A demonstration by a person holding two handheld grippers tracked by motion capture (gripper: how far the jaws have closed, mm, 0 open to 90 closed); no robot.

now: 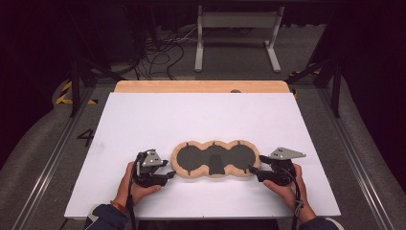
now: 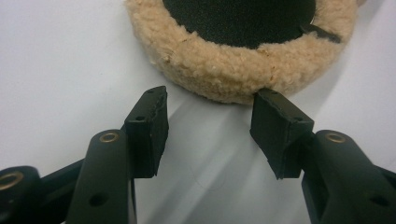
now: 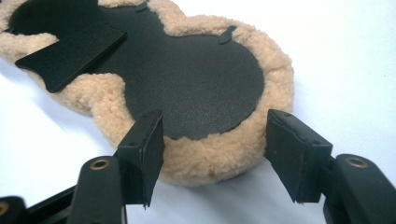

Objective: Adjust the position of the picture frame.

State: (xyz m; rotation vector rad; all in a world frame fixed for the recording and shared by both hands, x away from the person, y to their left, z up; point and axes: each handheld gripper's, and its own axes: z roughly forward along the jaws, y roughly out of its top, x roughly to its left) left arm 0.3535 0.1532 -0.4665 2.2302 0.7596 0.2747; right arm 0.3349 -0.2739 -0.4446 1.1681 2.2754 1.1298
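A three-lobed fleece pad (image 1: 214, 159) with black centres lies flat on the white surface (image 1: 201, 115). The left gripper (image 2: 209, 120) stands released just short of its left end. The right gripper (image 3: 215, 135), also unclenched, straddles the right end's fleece rim.

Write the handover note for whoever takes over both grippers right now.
Left gripper: open, jaws short of the left end of the fleece-edged pad, one tip about at the fleece rim; nothing held.
Right gripper: open, jaws on either side of the pad's right lobe, not visibly pressing.
Pad: flat on the white table, dark side up, three lobes, near the front edge between the two grippers.
Done: both grippers lined up at the ends.
Left: probably close on both ends, then lift or fold.
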